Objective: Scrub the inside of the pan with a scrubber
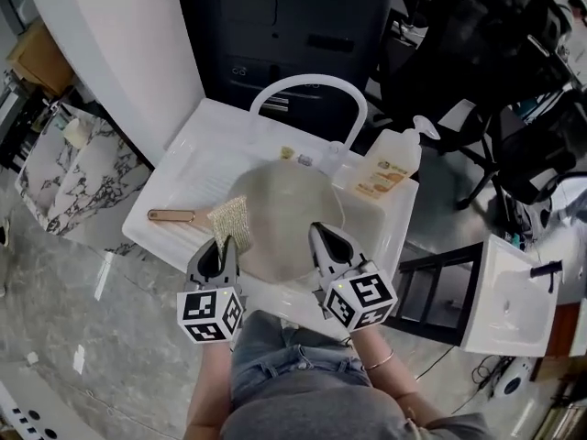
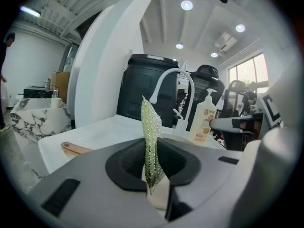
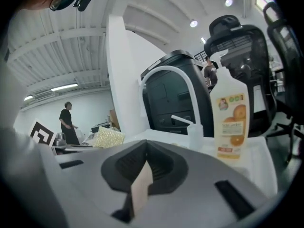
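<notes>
Beside the pan (image 1: 284,211), left claw (image 1: 224,242) pinches glittery gold scrubber (image 1: 232,218); right claw (image 1: 318,231) closed.

I can't read a single word or number from here. The white plastic pump bottle with the orange-fruit label (image 3: 229,122) carries lines of print around the fruit pictures, but they are too small and soft for me to make out. The black-and-white square marker cube (image 1: 211,314) shows only patterns, no letters.
</notes>
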`<state>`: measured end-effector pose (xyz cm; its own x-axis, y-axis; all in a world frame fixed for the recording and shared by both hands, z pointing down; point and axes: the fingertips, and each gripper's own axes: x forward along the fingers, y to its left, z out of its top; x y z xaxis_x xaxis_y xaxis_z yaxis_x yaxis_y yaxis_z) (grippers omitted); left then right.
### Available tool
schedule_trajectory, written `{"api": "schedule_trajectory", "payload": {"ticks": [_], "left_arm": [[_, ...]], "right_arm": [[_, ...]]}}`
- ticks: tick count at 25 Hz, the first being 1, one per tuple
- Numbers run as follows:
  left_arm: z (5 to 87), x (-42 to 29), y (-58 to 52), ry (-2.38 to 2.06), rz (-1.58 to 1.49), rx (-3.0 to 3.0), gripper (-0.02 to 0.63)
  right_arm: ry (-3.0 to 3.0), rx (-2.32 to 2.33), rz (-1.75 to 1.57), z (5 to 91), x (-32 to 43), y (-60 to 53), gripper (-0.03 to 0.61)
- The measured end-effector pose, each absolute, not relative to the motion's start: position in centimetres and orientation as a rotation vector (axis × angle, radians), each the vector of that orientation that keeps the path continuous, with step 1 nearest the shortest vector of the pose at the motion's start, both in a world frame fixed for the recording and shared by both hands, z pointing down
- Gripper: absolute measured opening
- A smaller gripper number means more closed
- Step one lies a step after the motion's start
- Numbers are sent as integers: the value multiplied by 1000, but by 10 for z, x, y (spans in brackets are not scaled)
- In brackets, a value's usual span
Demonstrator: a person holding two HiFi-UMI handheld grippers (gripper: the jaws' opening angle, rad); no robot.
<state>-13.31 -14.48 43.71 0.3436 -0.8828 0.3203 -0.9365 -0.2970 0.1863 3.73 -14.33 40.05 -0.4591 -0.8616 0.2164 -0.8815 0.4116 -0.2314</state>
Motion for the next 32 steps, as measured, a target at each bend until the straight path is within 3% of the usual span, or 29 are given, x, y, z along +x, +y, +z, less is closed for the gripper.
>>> {"api": "schedule_trajectory", "payload": {"ticks": [18,32], "left_arm": [[450,-21,-236,-762,460,2713,69],[491,57,-164,198,672,2799,67]], "right_arm": [[-2029,2287,586,415,104,-134,11],[-1553,2623,696,440,131,-46,11]]}}
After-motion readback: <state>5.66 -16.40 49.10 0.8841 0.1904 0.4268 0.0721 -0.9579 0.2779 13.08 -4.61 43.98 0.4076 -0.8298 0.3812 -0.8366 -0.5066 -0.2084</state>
